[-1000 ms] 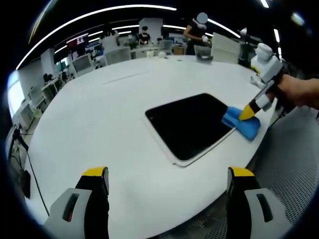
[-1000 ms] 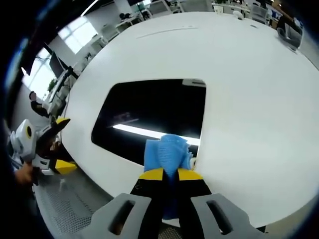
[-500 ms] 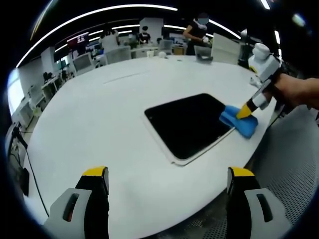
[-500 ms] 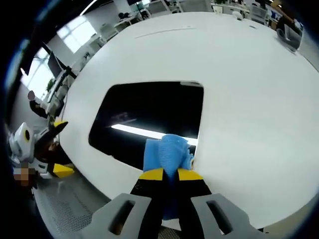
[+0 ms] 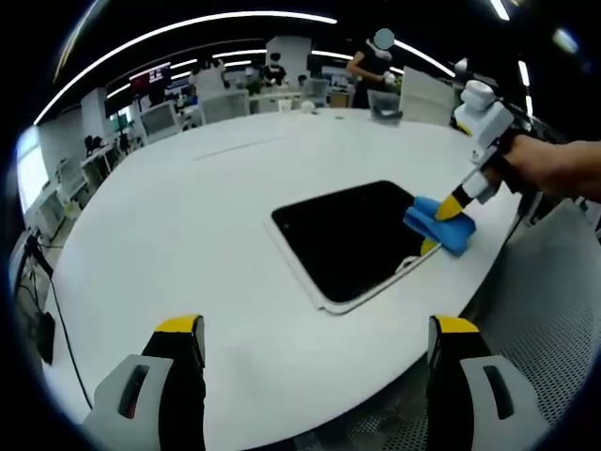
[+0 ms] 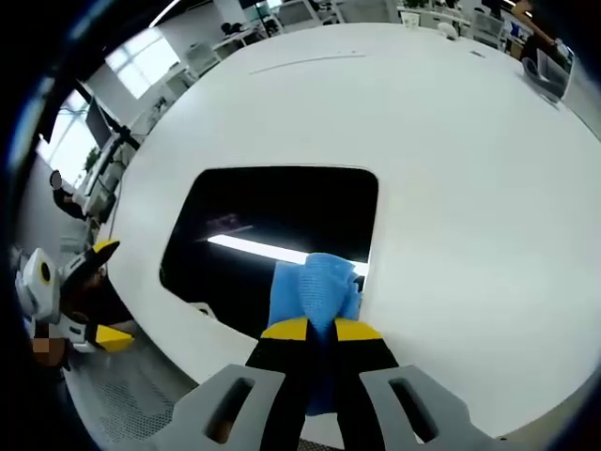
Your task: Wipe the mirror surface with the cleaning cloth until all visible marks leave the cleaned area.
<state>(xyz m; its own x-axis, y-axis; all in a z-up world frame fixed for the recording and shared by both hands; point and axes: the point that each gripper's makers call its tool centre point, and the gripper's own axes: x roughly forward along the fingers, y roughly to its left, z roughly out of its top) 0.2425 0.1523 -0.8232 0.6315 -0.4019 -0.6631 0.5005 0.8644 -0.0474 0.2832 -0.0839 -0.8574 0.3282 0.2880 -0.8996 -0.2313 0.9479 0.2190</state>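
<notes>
A dark rectangular mirror (image 5: 352, 235) (image 6: 272, 235) with a white rim lies flat on the round white table (image 5: 188, 216) (image 6: 451, 169). My right gripper (image 6: 319, 329) (image 5: 457, 202) is shut on a blue cleaning cloth (image 6: 315, 287) (image 5: 437, 222), pressing it on the mirror's edge nearest that hand. A ceiling light reflects as a bright streak in the mirror. My left gripper (image 5: 315, 329) hovers open over the table's near edge, well short of the mirror, with nothing between its jaws; it also appears at the far left (image 6: 80, 291) of the right gripper view.
A person's hand (image 5: 554, 169) holds the right gripper at the table's right edge. Office desks, chairs (image 5: 225, 99) and people stand beyond the far side. A small object (image 5: 385, 103) rests on the far part of the table. Grey floor (image 5: 554, 310) lies off the table's right.
The right gripper has slid the blue cloth a little further onto the mirror, along its edge. The left gripper has stayed still and open.
</notes>
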